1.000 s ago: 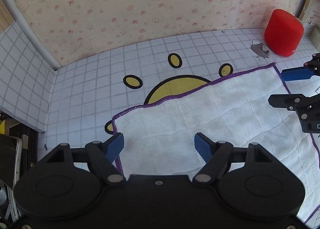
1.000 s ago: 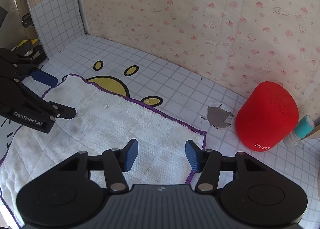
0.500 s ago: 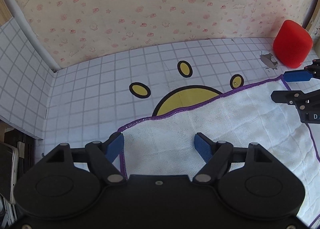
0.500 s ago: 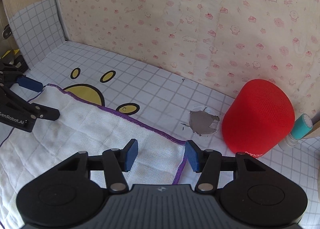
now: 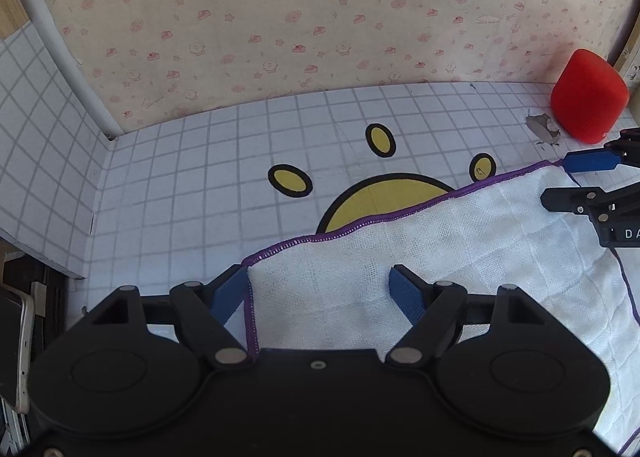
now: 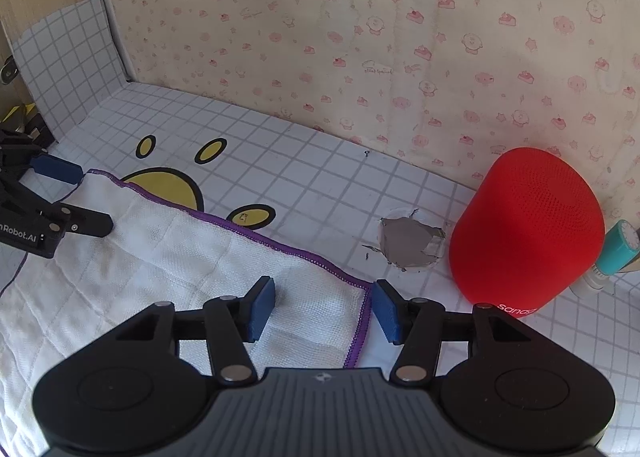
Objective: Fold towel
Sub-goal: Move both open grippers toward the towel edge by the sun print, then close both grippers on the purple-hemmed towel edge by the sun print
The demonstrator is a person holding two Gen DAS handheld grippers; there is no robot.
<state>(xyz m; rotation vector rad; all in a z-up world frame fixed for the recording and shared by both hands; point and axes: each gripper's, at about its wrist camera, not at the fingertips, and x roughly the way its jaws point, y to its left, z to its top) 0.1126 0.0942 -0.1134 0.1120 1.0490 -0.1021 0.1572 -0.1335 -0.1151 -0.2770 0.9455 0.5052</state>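
A white towel (image 5: 460, 253) with a purple hem lies flat on the checked table cover; it also shows in the right wrist view (image 6: 168, 253). My left gripper (image 5: 320, 289) is open, its blue pads straddling the towel's far left corner. My right gripper (image 6: 322, 307) is open, its blue pads straddling the towel's far right corner. Each gripper shows in the other's view: the right one (image 5: 588, 181) at the right edge, the left one (image 6: 68, 197) at the left edge.
A red fabric speaker (image 6: 524, 229) stands right of the towel near the patterned back wall, and also shows in the left wrist view (image 5: 588, 101). A torn grey patch (image 6: 408, 243) marks the cover beside it. A teal-capped bottle (image 6: 616, 249) stands behind. The table's left edge (image 5: 44, 257) drops off.
Both grippers have moved forward along the towel to its far corners. The jaws have stayed open.
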